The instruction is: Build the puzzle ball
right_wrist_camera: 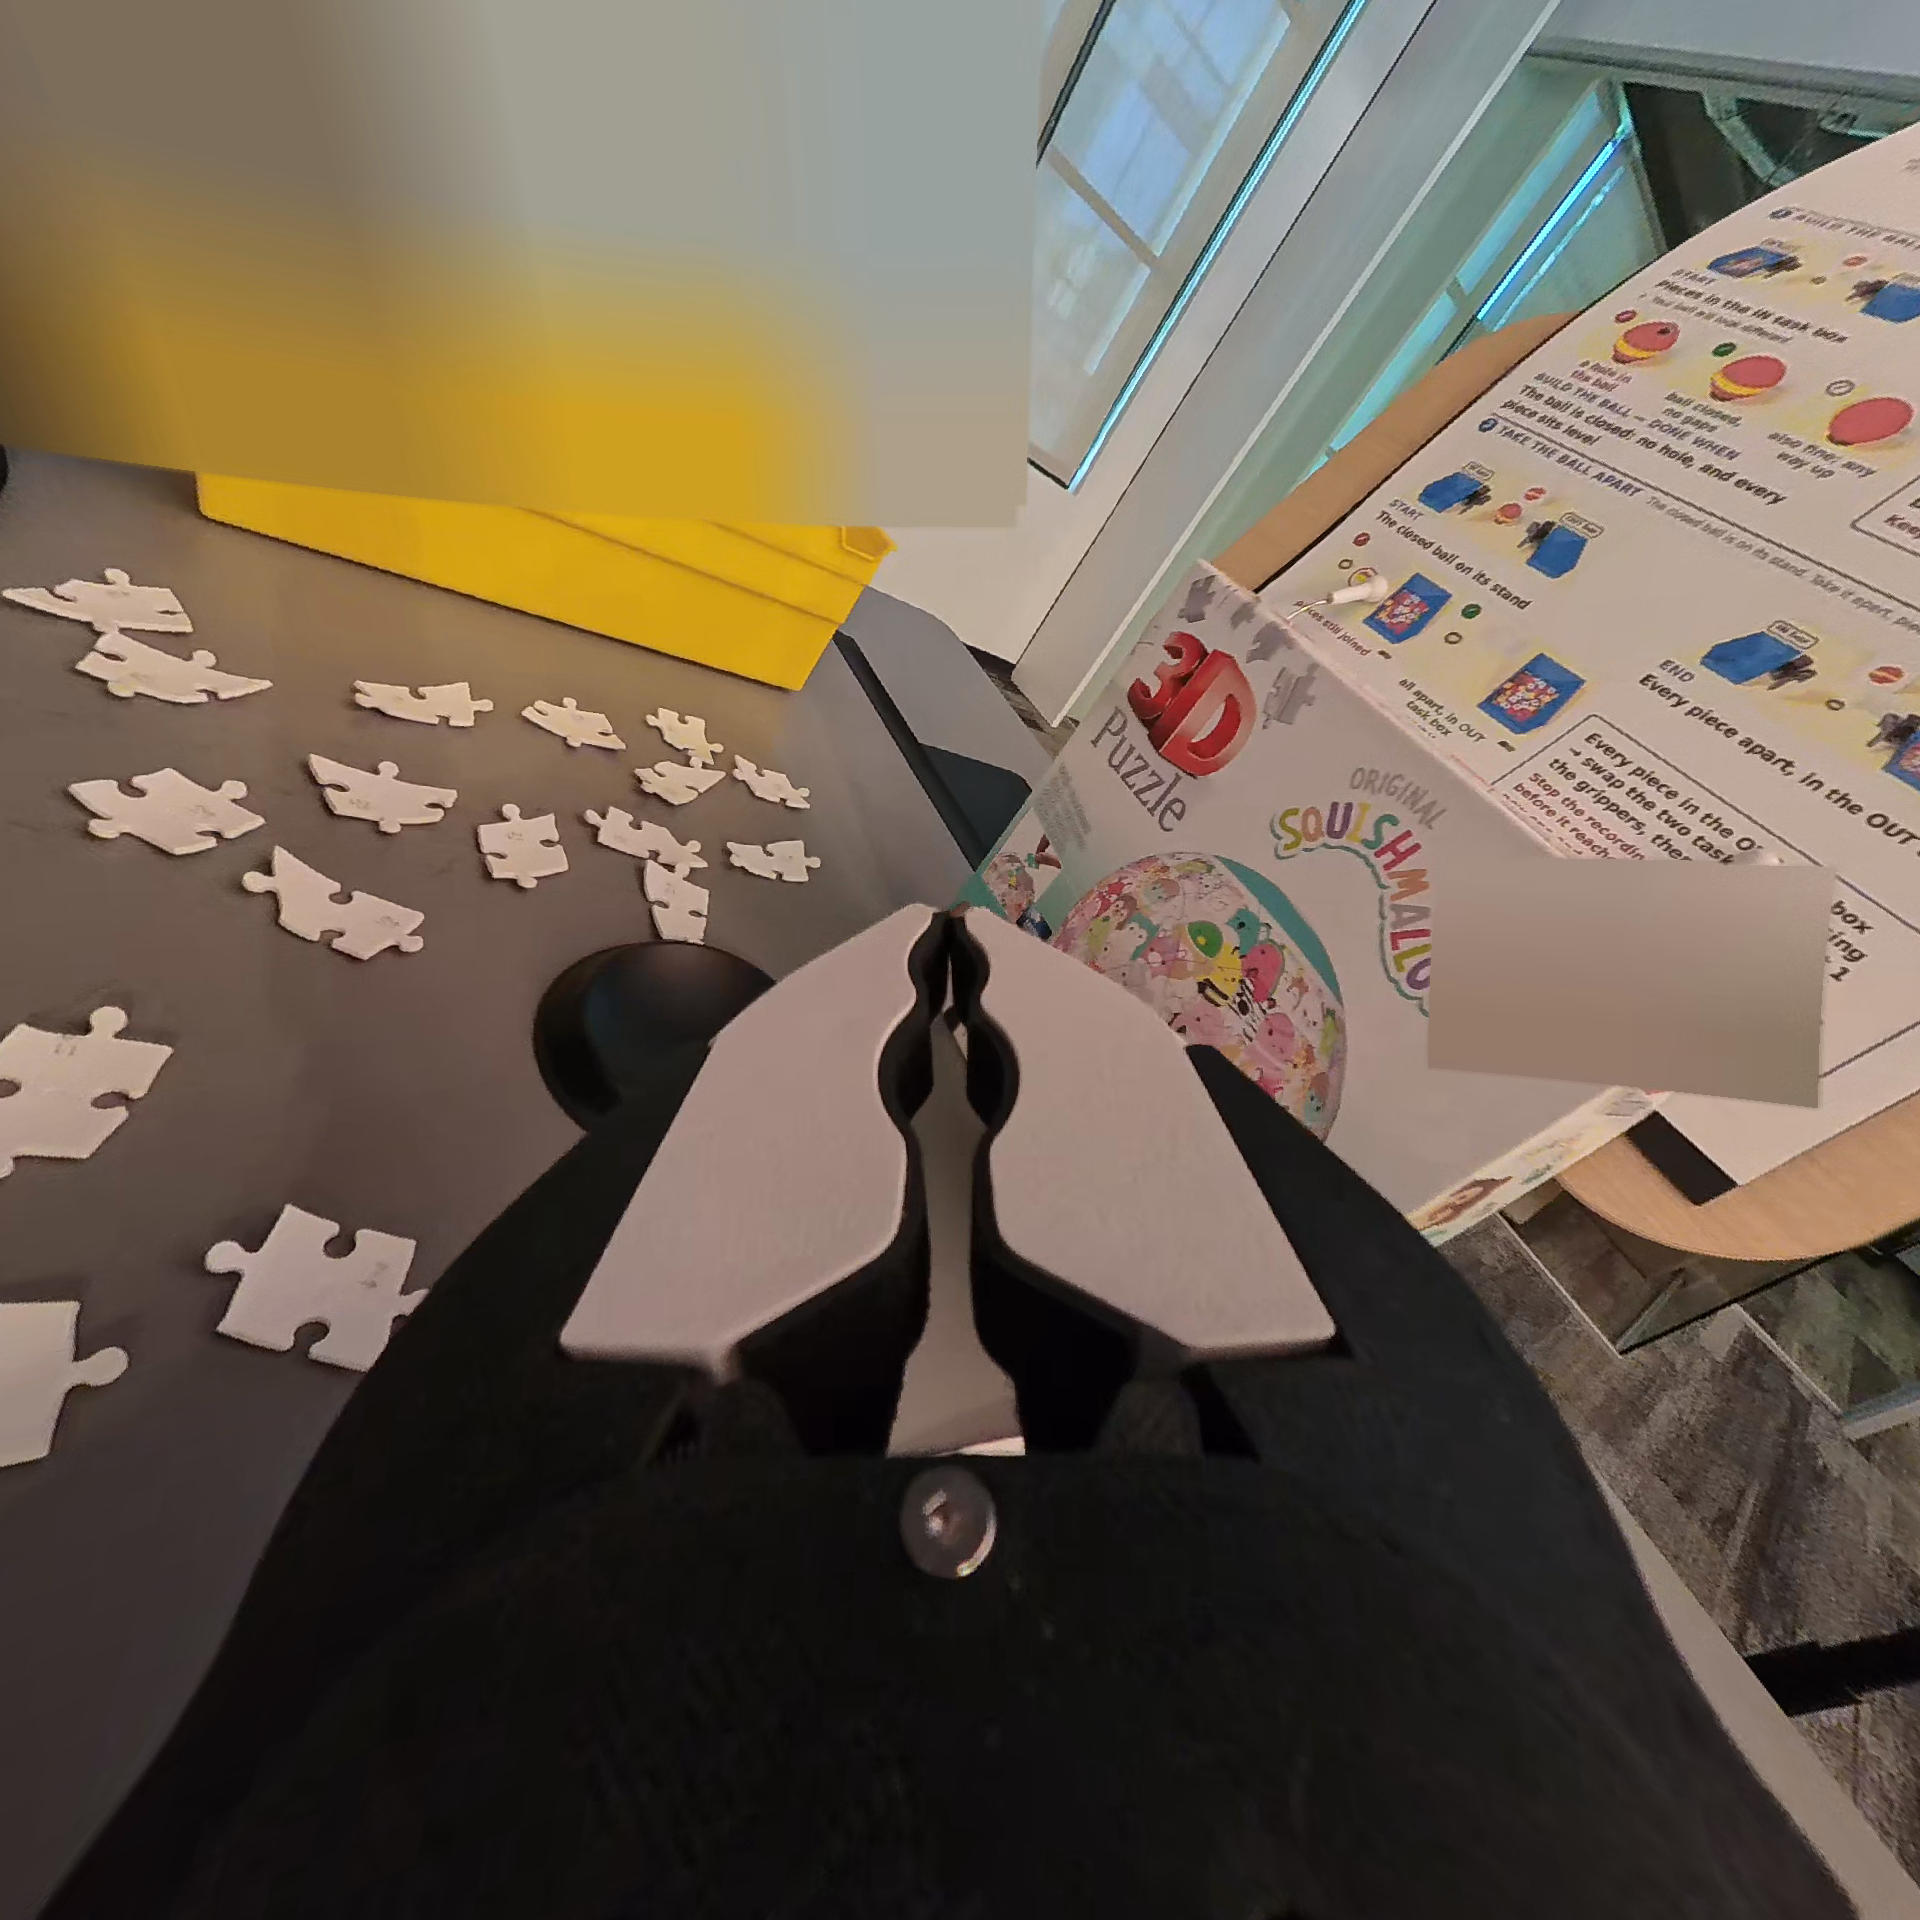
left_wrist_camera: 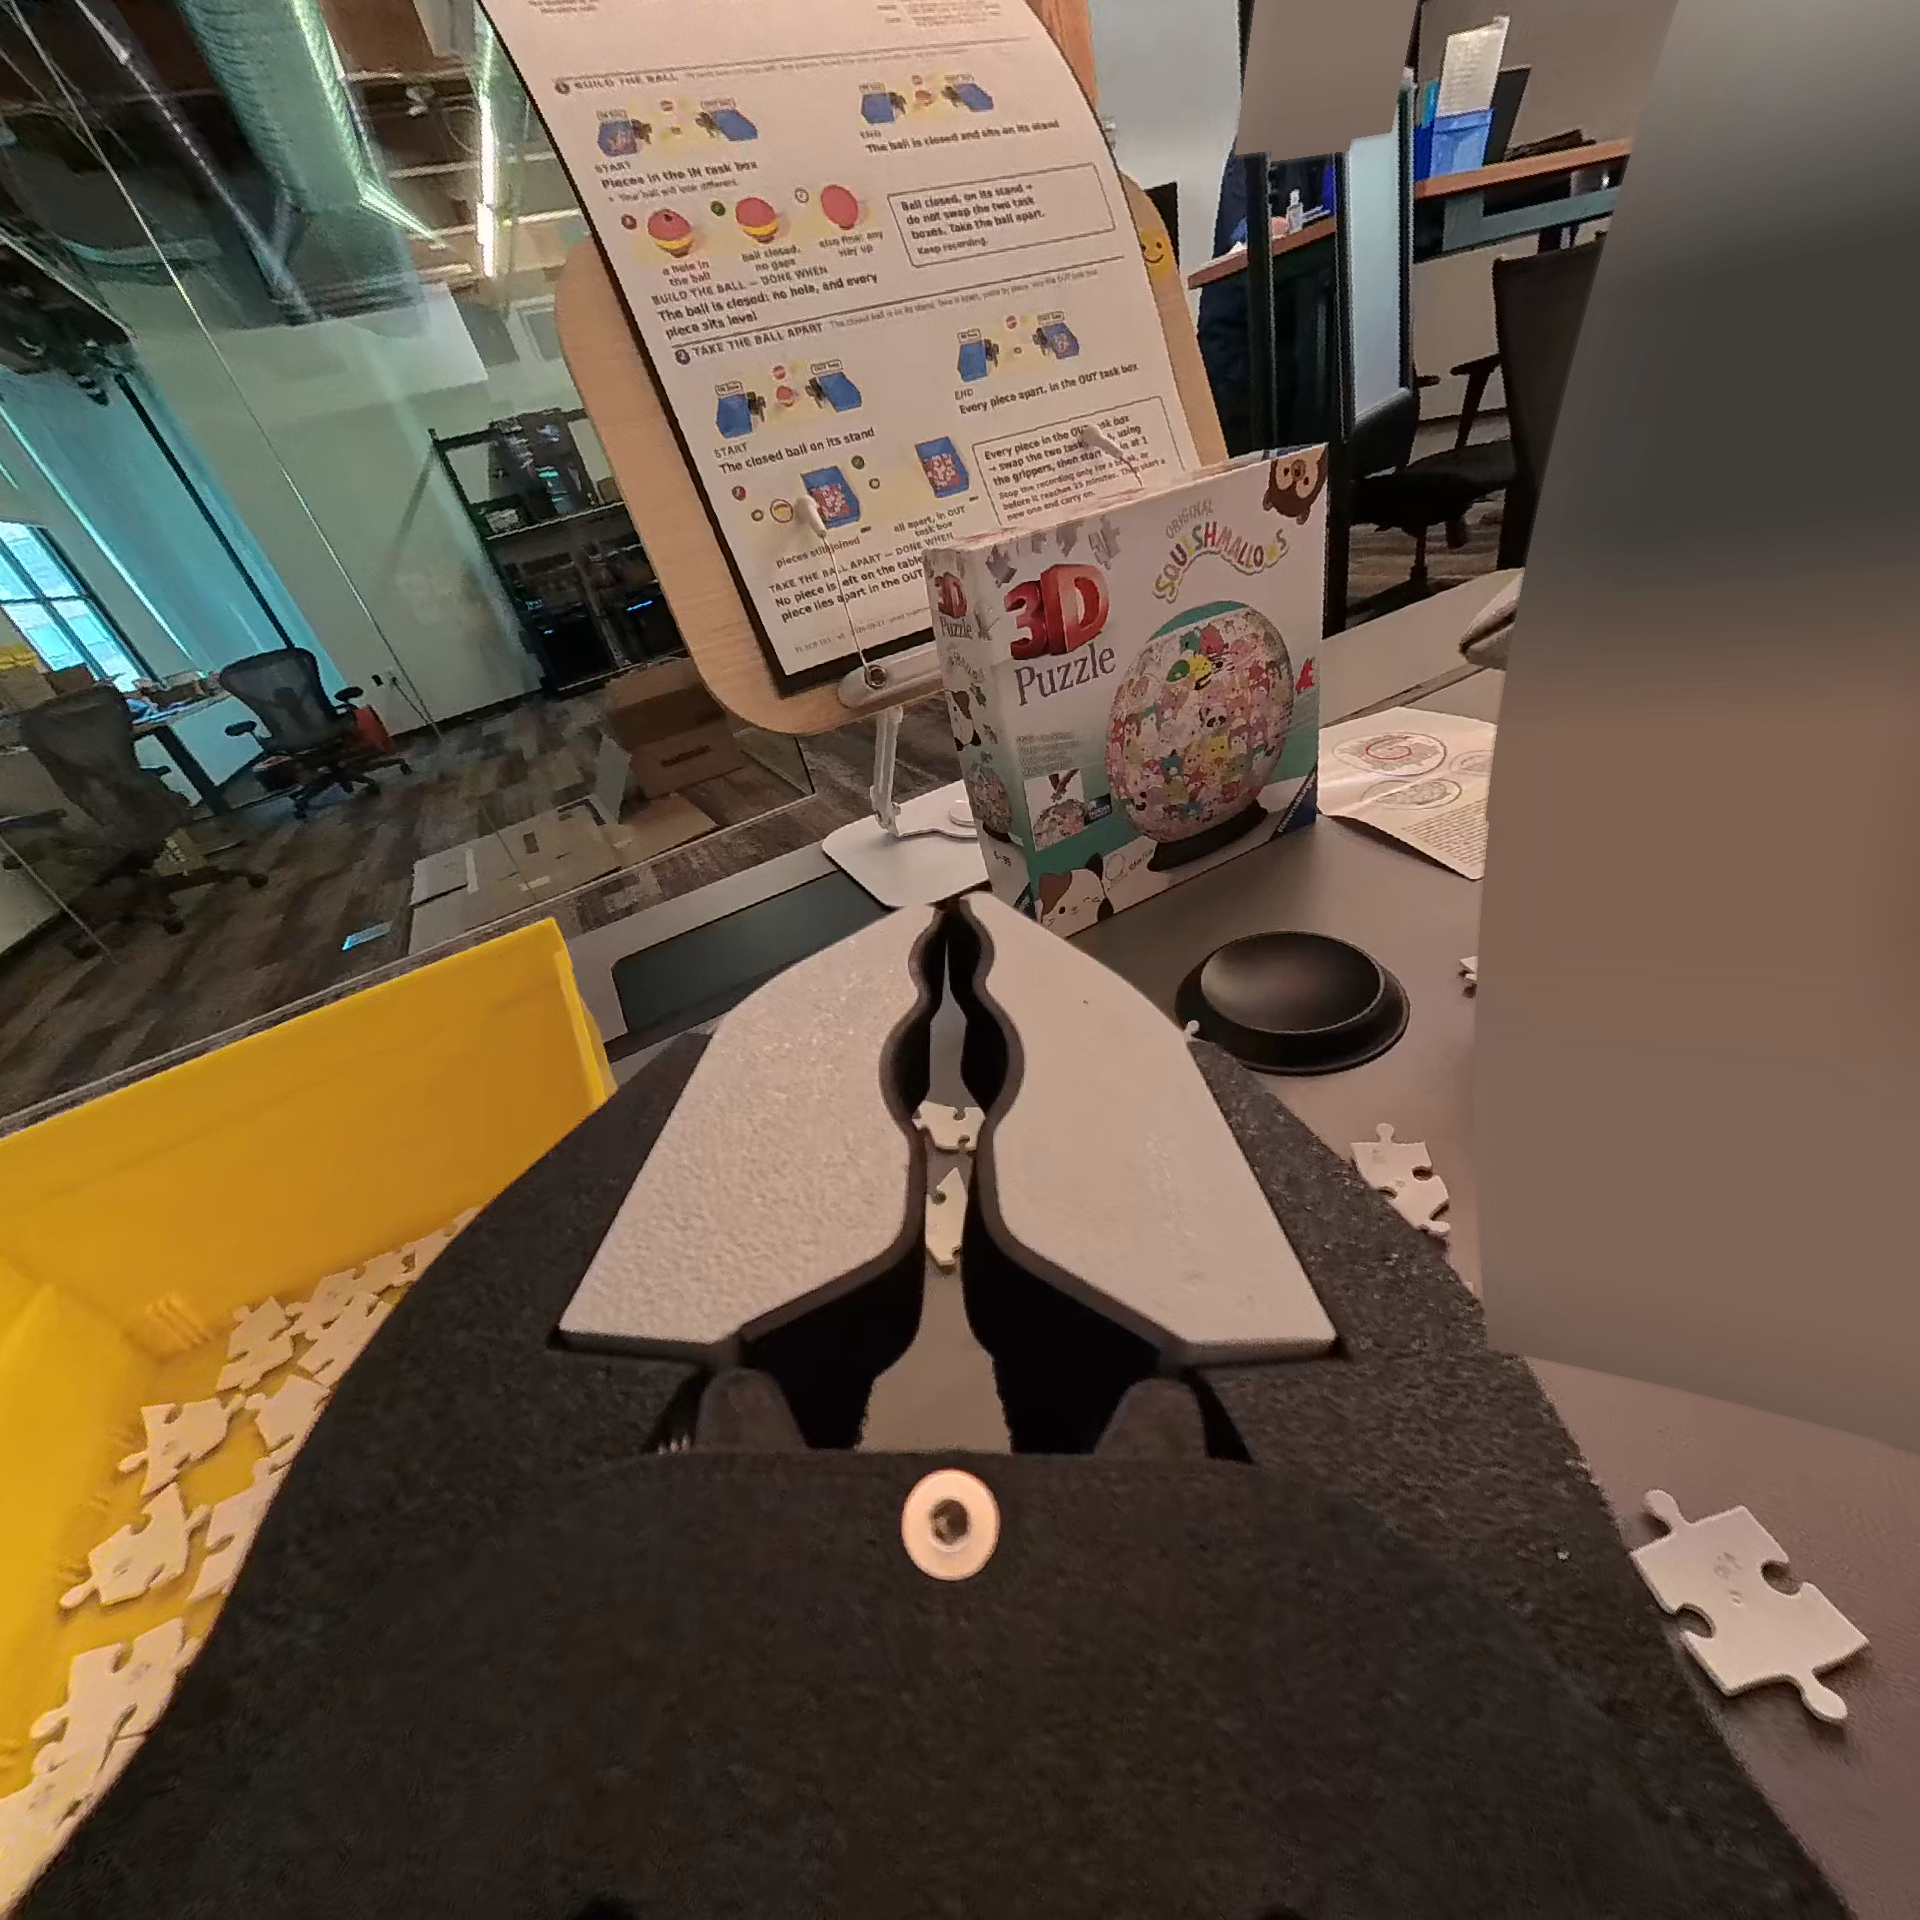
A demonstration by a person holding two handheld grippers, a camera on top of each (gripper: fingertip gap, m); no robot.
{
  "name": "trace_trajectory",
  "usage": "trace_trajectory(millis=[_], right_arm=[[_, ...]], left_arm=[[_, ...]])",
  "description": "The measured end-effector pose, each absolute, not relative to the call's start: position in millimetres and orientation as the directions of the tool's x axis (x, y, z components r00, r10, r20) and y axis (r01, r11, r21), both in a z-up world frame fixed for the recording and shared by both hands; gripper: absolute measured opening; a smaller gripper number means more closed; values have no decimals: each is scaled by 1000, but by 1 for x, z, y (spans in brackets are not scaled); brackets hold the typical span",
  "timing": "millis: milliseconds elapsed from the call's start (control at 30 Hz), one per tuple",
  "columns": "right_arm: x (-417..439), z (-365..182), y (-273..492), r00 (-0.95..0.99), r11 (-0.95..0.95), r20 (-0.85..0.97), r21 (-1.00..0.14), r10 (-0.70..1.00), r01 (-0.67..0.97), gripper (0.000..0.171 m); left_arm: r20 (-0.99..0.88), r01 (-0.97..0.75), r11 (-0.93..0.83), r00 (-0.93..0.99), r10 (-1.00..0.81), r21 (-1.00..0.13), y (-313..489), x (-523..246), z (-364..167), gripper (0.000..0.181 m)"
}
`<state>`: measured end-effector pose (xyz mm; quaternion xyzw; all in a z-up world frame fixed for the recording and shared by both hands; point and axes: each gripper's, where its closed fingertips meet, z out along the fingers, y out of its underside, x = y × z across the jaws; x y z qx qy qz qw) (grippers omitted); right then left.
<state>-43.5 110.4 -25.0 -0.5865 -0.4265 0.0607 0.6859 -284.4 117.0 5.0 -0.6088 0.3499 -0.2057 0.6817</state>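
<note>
- No ball was built yet: white puzzle pieces [right_wrist_camera: 343, 904] lay loose on the grey table [right_wrist_camera: 312, 1101] at ten o'clock, more in the yellow bin [left_wrist_camera: 312, 1122].
- The black stand [left_wrist_camera: 1291, 997] sat empty.
- Left gripper [left_wrist_camera: 951, 920] and right gripper [right_wrist_camera: 951, 920] were both pinched closed, holding nothing.

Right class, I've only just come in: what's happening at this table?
A person holds a claw in each hand to build a puzzle ball. Both the left claw and right claw are shut and hold nothing. White puzzle pieces lie face down and apart on the grey table, with more in the yellow bin. The black stand is empty, beside the puzzle box. No pieces look joined.
</note>
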Motion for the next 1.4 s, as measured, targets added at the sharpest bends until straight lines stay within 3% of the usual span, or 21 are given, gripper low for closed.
trace_trajectory(millis=[967,1200,1400], right_arm=[[-63,-40,99,560,341,590,-802,582,490,1],[-63,-16,84,668,174,259,-966,698,193,1],[-33,-46,45,695,-20,134,-978,706,209,1]], left_arm=[[-200,-91,193,713,-672,-977,113,-289,12,0],[-156,-76,149,734,-661,-986,117,-293,8,0],[-76,-5,104,720,-689,-995,114,-293,11,0]])
